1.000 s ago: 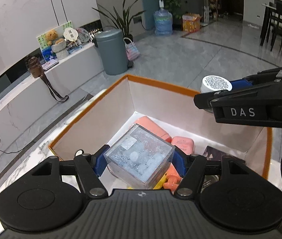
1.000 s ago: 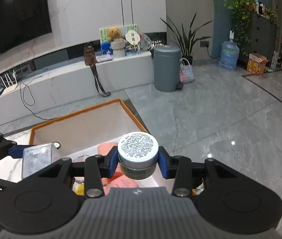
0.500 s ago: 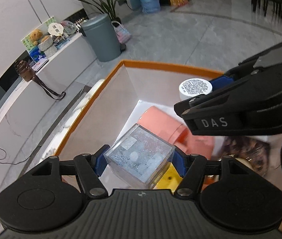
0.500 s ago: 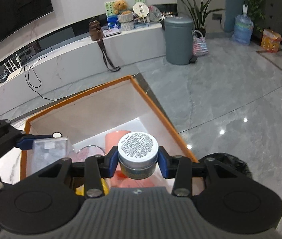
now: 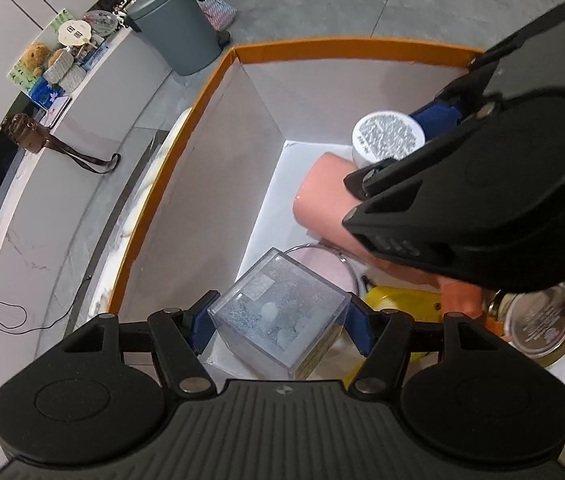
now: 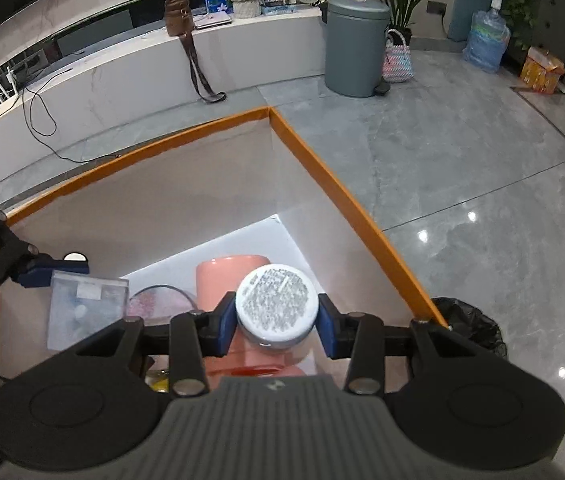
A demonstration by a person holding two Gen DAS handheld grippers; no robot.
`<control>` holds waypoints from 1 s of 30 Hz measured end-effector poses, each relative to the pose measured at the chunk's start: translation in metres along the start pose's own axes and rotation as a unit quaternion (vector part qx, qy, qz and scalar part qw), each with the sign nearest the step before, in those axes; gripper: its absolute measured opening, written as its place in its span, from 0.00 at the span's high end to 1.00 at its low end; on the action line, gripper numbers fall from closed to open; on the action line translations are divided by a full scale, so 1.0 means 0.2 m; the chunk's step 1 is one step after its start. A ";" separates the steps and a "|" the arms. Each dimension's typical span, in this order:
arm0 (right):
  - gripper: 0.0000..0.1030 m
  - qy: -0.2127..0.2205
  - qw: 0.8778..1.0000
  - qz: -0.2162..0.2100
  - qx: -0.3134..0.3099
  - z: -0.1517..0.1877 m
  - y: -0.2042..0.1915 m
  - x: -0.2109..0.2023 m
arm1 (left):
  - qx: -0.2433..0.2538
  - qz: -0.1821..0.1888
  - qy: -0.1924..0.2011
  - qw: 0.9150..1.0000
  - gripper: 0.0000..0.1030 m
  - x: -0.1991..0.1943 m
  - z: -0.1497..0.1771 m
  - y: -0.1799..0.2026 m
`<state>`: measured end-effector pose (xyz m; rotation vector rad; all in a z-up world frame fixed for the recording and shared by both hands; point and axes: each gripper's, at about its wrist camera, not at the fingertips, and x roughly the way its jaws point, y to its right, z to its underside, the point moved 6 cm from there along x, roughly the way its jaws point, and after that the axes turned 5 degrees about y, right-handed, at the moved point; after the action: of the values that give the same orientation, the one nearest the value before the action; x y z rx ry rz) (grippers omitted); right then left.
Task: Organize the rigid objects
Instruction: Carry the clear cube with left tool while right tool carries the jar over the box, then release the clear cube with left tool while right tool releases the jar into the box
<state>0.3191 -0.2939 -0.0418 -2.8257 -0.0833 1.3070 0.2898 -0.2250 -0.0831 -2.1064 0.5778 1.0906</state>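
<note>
My left gripper [image 5: 278, 324] is shut on a clear plastic cube box [image 5: 278, 312] and holds it low inside an orange-rimmed white box [image 5: 346, 46], near its left wall. My right gripper [image 6: 277, 328] is shut on a small round jar with a white printed lid [image 6: 277, 300], held over the box's right side above a salmon-pink cylinder [image 6: 222, 276]. The jar [image 5: 388, 136] and the right gripper also show in the left wrist view, and the cube [image 6: 86, 304] shows in the right wrist view.
Inside the box lie a salmon cylinder [image 5: 322, 196], a yellow item [image 5: 398, 304], a round clear-lidded pink container [image 5: 322, 264] and a glass-lidded jar [image 5: 542, 320]. Beyond the box are a grey bin [image 6: 356, 44], a low white ledge [image 6: 122, 64] and a black bag [image 6: 470, 324].
Both grippers have tilted down and sunk deeper into the box with their objects still held. The jar has come closer over the salmon cylinder.
</note>
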 end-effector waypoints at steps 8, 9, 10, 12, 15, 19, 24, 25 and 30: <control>0.59 -0.014 1.000 -0.015 0.016 -0.02 0.02 0.03 | -0.011 0.017 -0.028 0.999 0.27 0.05 0.04 -0.03; 0.59 -0.016 0.999 -0.021 0.023 -0.02 0.02 0.03 | -0.012 0.018 -0.029 0.999 0.27 0.05 0.04 -0.04; 0.59 -0.018 0.999 -0.027 0.032 -0.03 0.02 0.04 | -0.013 0.018 -0.030 0.999 0.27 0.06 0.05 -0.04; 0.59 -0.020 0.997 -0.047 0.058 -0.03 0.02 0.05 | -0.013 0.020 -0.034 0.999 0.27 0.07 0.06 -0.03; 0.59 -0.023 0.993 -0.070 0.089 -0.04 0.01 0.07 | -0.017 0.023 -0.036 0.999 0.27 0.08 0.06 -0.05; 0.59 -0.028 0.988 -0.095 0.114 -0.05 -0.03 0.08 | -0.022 0.025 -0.038 0.999 0.27 0.09 0.06 -0.07; 0.58 -0.018 0.997 -0.038 0.069 -0.06 -0.04 0.07 | -0.016 0.021 -0.044 0.999 0.27 0.12 0.07 -0.09; 0.59 -0.020 0.997 -0.041 0.067 -0.05 -0.04 0.07 | -0.015 0.021 -0.045 0.999 0.27 0.13 0.07 -0.09; 0.59 -0.016 0.997 -0.035 0.067 -0.05 -0.05 0.08 | -0.010 0.018 -0.047 0.999 0.27 0.14 0.08 -0.08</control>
<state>0.3375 -0.2840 -0.0466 -2.6651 -0.0908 1.2923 0.3072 -0.2054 -0.1067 -2.0562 0.5632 1.2140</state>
